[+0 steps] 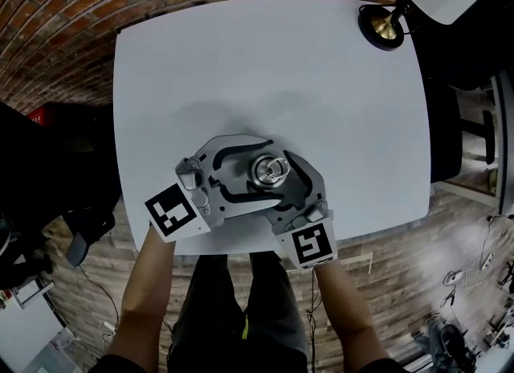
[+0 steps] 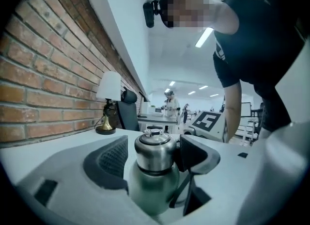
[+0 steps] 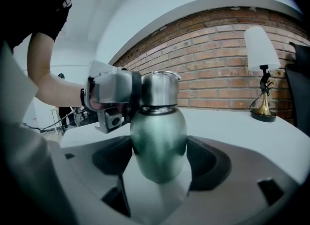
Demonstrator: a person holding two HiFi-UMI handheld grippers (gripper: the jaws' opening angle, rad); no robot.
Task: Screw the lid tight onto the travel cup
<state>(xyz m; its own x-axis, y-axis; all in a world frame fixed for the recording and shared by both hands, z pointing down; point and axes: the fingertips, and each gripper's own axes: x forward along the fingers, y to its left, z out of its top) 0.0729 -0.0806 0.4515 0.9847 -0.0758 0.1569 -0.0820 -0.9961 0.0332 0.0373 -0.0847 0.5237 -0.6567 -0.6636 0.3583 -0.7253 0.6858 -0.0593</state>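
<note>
My right claw point(image 3: 162, 163) clamps the travel cup point(image 3: 159, 122); my left claw point(image 2: 151, 160) stands wide around the seated lid point(image 2: 154, 146). Final tightening probably remains.

Bright, even overhead light fills the head view; the white worktop point(image 1: 265, 58) carries only a faint, soft shadow. Both gripper views bow hard at the edges and darken in the corners. Far off, strip lights point(image 2: 206, 37) glare on the ceiling. Up close the steel cup point(image 3: 159, 136) looks soft, with a dull sheen.
</note>
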